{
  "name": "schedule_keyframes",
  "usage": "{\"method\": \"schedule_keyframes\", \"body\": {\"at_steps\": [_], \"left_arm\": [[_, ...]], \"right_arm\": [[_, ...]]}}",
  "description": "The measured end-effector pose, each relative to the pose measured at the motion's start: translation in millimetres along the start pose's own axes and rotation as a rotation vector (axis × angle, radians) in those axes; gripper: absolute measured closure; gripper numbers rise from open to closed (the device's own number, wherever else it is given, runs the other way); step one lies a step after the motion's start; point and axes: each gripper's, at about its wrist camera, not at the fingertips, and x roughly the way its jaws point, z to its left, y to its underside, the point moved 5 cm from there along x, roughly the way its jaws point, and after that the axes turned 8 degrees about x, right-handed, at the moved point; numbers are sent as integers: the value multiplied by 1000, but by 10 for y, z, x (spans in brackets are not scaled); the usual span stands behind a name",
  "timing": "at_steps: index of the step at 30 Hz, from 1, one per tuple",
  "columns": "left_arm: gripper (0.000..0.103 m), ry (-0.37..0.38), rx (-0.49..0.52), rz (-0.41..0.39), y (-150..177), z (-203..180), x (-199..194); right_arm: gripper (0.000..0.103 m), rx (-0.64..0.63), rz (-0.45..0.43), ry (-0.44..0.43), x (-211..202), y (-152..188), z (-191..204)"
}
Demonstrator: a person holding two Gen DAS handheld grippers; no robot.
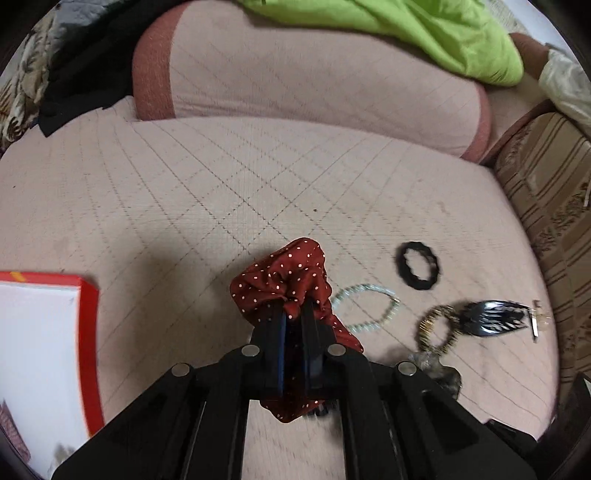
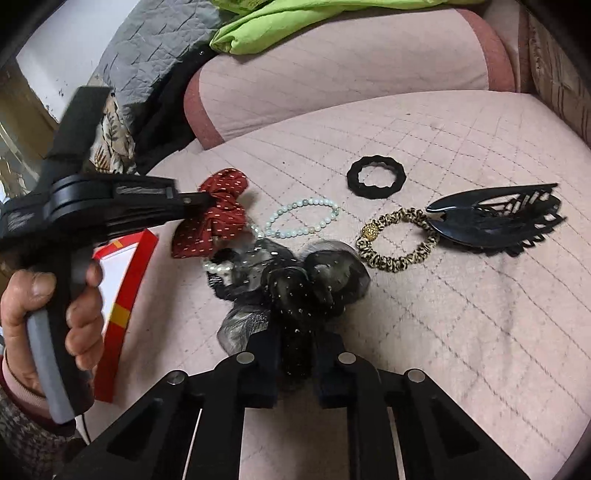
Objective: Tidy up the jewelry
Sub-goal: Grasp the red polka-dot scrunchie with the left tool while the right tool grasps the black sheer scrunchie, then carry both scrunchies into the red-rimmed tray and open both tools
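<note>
My left gripper (image 1: 294, 314) is shut on a red dotted scrunchie (image 1: 286, 275) and holds it above the pink sofa seat (image 1: 184, 192); the scrunchie also shows in the right wrist view (image 2: 216, 216). My right gripper (image 2: 295, 332) is shut on a black sheer bow hair tie (image 2: 295, 284) with a pearl piece (image 2: 218, 266) beside it. On the seat lie a pale bead bracelet (image 1: 365, 306) (image 2: 303, 218), a black hair ring (image 1: 419, 269) (image 2: 376, 177), a leopard scrunchie (image 1: 437, 328) (image 2: 399, 240) and a black hair claw (image 1: 487, 317) (image 2: 495, 221).
A red-edged white box (image 1: 88, 332) (image 2: 129, 280) lies on the seat at the left. A pink bolster (image 1: 295, 66) lies behind, with green cloth (image 1: 424, 33) on it. A striped armrest (image 1: 546, 206) rises at the right. Grey and black fabrics (image 2: 147, 55) pile up at far left.
</note>
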Motion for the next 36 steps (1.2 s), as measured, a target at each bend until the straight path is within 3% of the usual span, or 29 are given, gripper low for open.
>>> {"method": "schedule_keyframes", "body": {"at_steps": [8, 18, 24, 27, 36], "left_arm": [[97, -9, -33, -76, 289, 123, -730], [96, -107, -100, -173, 931, 298, -1548], [96, -210, -51, -207, 1334, 136, -1729], [96, -206, -54, -197, 1469, 71, -1755], [96, -305, -48, -224, 1645, 98, -1977]], "right_arm": [[90, 18, -21, -13, -389, 76, 81], [90, -68, -71, 43, -747, 282, 417], [90, -105, -90, 74, -931, 444, 518], [90, -119, -101, 68, -1010, 484, 564], [90, -159, -114, 61, -1169, 634, 766]]}}
